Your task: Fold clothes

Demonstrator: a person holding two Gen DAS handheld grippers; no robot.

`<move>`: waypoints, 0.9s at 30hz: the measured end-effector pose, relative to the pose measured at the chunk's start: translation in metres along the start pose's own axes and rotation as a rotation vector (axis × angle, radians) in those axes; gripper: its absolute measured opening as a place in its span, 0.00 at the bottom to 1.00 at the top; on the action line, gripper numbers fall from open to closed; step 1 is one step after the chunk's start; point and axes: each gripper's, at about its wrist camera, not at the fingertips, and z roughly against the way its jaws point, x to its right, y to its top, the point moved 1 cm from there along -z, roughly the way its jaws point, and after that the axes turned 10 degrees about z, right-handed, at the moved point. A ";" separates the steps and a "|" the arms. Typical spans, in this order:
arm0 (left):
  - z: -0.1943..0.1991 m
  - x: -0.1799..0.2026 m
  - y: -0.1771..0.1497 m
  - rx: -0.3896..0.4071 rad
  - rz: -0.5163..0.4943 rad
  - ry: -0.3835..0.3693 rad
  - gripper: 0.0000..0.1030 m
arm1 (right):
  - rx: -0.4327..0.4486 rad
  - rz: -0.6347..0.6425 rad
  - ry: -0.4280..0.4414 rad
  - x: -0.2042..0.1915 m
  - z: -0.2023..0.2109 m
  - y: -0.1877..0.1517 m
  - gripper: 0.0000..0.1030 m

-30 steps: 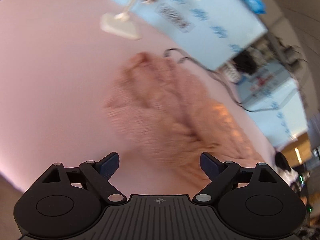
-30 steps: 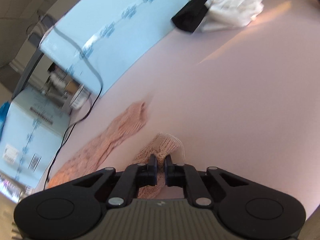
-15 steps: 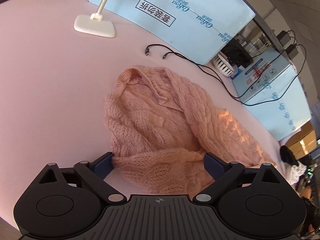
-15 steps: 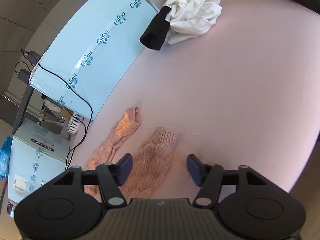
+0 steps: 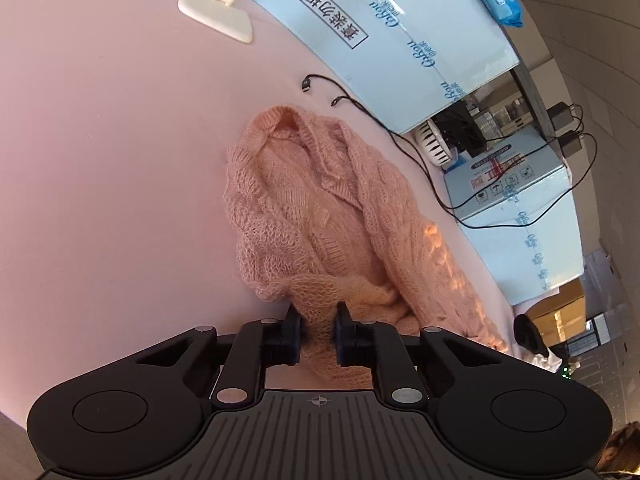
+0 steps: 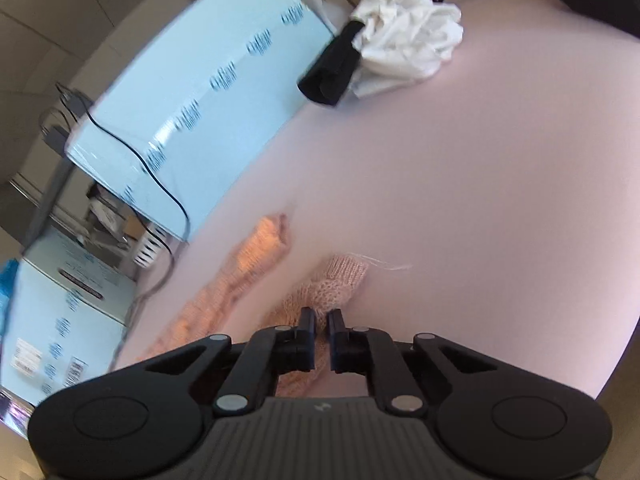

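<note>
A pink cable-knit sweater lies crumpled on the pink table, its collar at the far end. My left gripper is shut on a bunched fold at the sweater's near hem. In the right wrist view a sleeve of the pink sweater lies on the table, its cuff pointing away, with the second sleeve to its left. My right gripper is shut on the nearer sleeve, just behind its cuff.
Light blue boxes line the table's far edge, with black cables trailing onto the table. A white phone stand sits far left. A white and black clothes pile lies at the far end. The table's edge runs close at right.
Both grippers were open half a second ago and have closed: the left on the sweater's hem, the right on the sleeve. The right view is blurred with motion.
</note>
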 end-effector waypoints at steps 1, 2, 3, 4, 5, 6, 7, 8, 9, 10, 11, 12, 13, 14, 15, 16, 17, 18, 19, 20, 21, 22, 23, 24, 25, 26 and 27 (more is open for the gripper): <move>0.005 -0.002 0.004 -0.006 0.030 -0.034 0.13 | 0.024 -0.015 0.021 0.001 0.008 0.002 0.04; 0.010 -0.002 0.007 -0.003 0.044 -0.052 0.13 | 0.047 -0.029 0.044 0.002 0.015 0.004 0.04; 0.014 -0.001 0.008 0.002 0.051 -0.064 0.13 | 0.067 -0.038 0.067 0.002 0.023 0.005 0.04; 0.019 0.002 0.009 0.015 0.039 -0.066 0.13 | 0.081 -0.042 0.082 0.001 0.029 0.005 0.03; 0.022 0.003 0.009 0.022 0.031 -0.065 0.13 | 0.093 -0.045 0.095 0.000 0.035 0.004 0.03; 0.026 0.006 0.009 0.029 0.020 -0.068 0.13 | 0.102 -0.044 0.103 -0.002 0.041 0.004 0.03; 0.032 0.009 0.009 0.033 0.010 -0.078 0.13 | 0.108 -0.045 0.111 -0.003 0.045 0.005 0.03; 0.036 0.010 0.008 0.031 0.010 -0.086 0.13 | 0.108 -0.055 0.120 -0.003 0.050 0.006 0.03; 0.039 0.010 0.008 0.029 0.013 -0.092 0.13 | 0.107 -0.074 0.133 -0.002 0.055 0.007 0.03; 0.042 0.010 0.008 0.030 0.016 -0.095 0.13 | 0.105 -0.091 0.140 -0.002 0.057 0.008 0.03; 0.046 0.010 0.009 0.031 0.019 -0.098 0.13 | 0.103 -0.107 0.147 -0.001 0.060 0.009 0.03; 0.048 0.009 0.010 0.026 0.033 -0.107 0.13 | 0.100 -0.134 0.157 0.001 0.062 0.010 0.03; 0.050 0.008 0.011 0.019 0.050 -0.117 0.13 | 0.097 -0.176 0.174 0.003 0.061 0.011 0.03; 0.048 0.008 0.014 0.007 0.076 -0.139 0.13 | 0.094 -0.200 0.190 0.004 0.059 0.012 0.03; 0.046 0.007 0.019 -0.008 0.105 -0.165 0.13 | 0.089 -0.218 0.203 0.005 0.056 0.014 0.03; 0.044 0.007 0.023 -0.022 0.134 -0.190 0.13 | 0.080 -0.244 0.218 0.006 0.048 0.019 0.04; 0.041 0.009 0.029 -0.029 0.148 -0.202 0.13 | 0.070 -0.271 0.228 0.007 0.039 0.025 0.03; 0.036 0.011 0.036 -0.033 0.158 -0.209 0.13 | 0.060 -0.298 0.237 0.007 0.030 0.032 0.03; 0.032 0.014 0.043 -0.037 0.168 -0.217 0.13 | 0.052 -0.322 0.243 0.007 0.021 0.039 0.04; 0.027 0.016 0.050 -0.044 0.182 -0.220 0.13 | 0.048 -0.344 0.240 0.006 0.009 0.048 0.03; 0.022 0.018 0.058 -0.051 0.199 -0.222 0.13 | 0.045 -0.366 0.237 0.005 -0.003 0.056 0.03; 0.013 0.018 0.066 -0.062 0.218 -0.207 0.14 | 0.044 -0.385 0.229 0.004 -0.013 0.064 0.04; 0.003 0.019 0.075 -0.073 0.238 -0.187 0.14 | 0.046 -0.399 0.208 0.003 -0.025 0.072 0.04; -0.007 0.019 0.084 -0.085 0.258 -0.167 0.15 | 0.044 -0.417 0.182 0.003 -0.041 0.081 0.06; -0.017 0.019 0.093 -0.096 0.278 -0.147 0.21 | 0.040 -0.451 0.149 0.004 -0.059 0.088 0.08; -0.027 0.020 0.102 -0.108 0.298 -0.127 0.25 | 0.031 -0.484 0.110 0.004 -0.078 0.094 0.08; -0.038 0.020 0.111 -0.119 0.318 -0.106 0.36 | 0.020 -0.477 0.087 0.003 -0.090 0.096 0.08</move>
